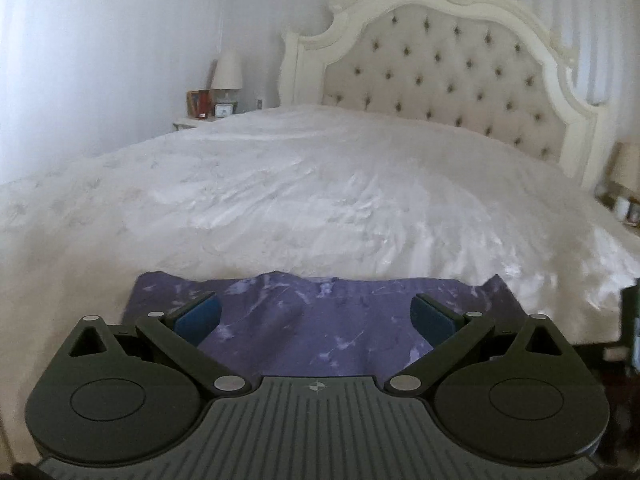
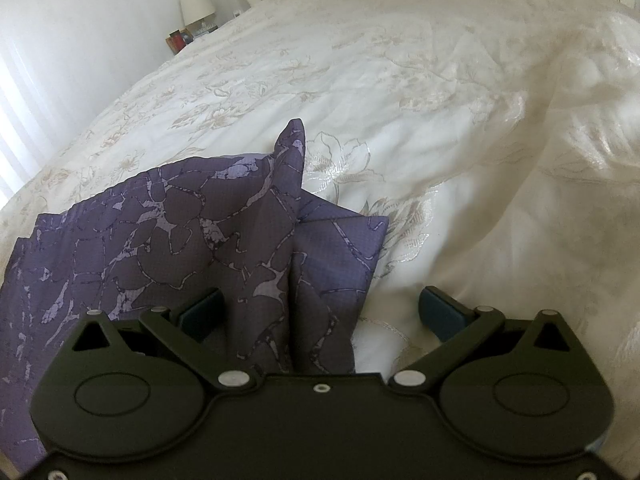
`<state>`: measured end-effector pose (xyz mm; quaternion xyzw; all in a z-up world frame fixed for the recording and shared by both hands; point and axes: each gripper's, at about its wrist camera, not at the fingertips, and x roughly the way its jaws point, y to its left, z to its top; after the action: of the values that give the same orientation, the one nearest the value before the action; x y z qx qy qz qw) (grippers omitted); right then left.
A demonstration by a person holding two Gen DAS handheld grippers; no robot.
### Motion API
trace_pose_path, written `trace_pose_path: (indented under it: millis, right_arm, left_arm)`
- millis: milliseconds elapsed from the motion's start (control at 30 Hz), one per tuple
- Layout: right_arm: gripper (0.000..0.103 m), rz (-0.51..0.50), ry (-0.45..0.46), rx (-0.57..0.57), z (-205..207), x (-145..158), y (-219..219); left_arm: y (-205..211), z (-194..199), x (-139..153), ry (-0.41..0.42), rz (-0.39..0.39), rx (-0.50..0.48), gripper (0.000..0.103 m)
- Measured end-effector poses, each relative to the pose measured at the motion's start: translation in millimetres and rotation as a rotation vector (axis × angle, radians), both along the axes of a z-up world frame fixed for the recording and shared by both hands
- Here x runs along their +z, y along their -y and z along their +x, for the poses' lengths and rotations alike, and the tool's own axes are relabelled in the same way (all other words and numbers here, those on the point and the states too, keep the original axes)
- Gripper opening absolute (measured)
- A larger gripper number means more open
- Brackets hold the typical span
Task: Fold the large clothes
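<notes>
A purple garment with a pale marbled print (image 1: 320,320) lies flat on the near edge of the white bed. In the left wrist view my left gripper (image 1: 316,312) is open above it, blue pads wide apart, holding nothing. In the right wrist view the same purple garment (image 2: 168,232) lies to the left, with a corner sticking up and a folded flap at its right side. My right gripper (image 2: 320,312) is open over the garment's right edge, its left finger (image 2: 200,312) over the cloth and its right finger (image 2: 440,312) over the bedspread.
The white floral bedspread (image 1: 300,184) covers a large bed with a cream tufted headboard (image 1: 448,80). A nightstand with a lamp (image 1: 226,76) stands at the far left. Another lamp and small items (image 1: 628,184) stand at the right.
</notes>
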<state>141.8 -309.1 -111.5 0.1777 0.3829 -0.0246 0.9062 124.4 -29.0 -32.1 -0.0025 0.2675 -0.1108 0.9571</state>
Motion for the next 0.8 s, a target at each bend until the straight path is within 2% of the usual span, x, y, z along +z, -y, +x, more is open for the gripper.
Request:
trace_pose_path:
  millis: [33,67,100,133,167,200,267,333,600,800]
  right_arm:
    - [0.103,0.000,0.001,0.000,-0.1,-0.1,-0.1]
    - [0.103,-0.001,0.001,0.000,0.0,-0.1,-0.2]
    - [0.103,-0.001,0.000,0.000,0.0,-0.1,0.0]
    - [0.103,-0.002,0.001,0.000,0.0,-0.1,-0.1]
    - [0.103,-0.002,0.002,0.000,0.0,0.0,-0.4]
    - [0.103,-0.003,0.002,0.001,0.3,0.0,0.1]
    - [0.103,-0.005,0.002,0.001,0.5,0.3,0.1]
    - [0.103,-0.005,0.003,0.001,0.3,0.3,-0.1]
    - [0.103,-0.004,0.004,0.002,0.7,0.2,0.1]
    - [0.103,0.034,-0.013,0.005,5.4,1.4,6.6]
  left_arm:
    - [6.6,6.3,-3.9,-0.016,0.009,-0.007,0.101]
    - [12.8,13.0,-8.1,-0.037,0.009,-0.025,0.096]
    - [16.5,17.8,-12.0,-0.057,0.006,-0.039,0.087]
    - [20.3,23.3,-16.4,-0.078,0.008,-0.045,0.070]
    - [24.3,28.1,-22.0,-0.103,0.017,-0.043,0.059]
    - [28.0,33.5,-28.4,-0.128,0.030,-0.032,0.055]
    - [30.0,42.7,-38.9,-0.163,0.036,-0.019,0.036]
    - [31.0,49.8,-49.2,-0.191,0.041,-0.006,0.026]
    - [31.8,72.2,-81.5,-0.263,0.066,0.022,0.023]
    - [34.3,67.7,-85.7,-0.252,0.086,0.020,0.023]
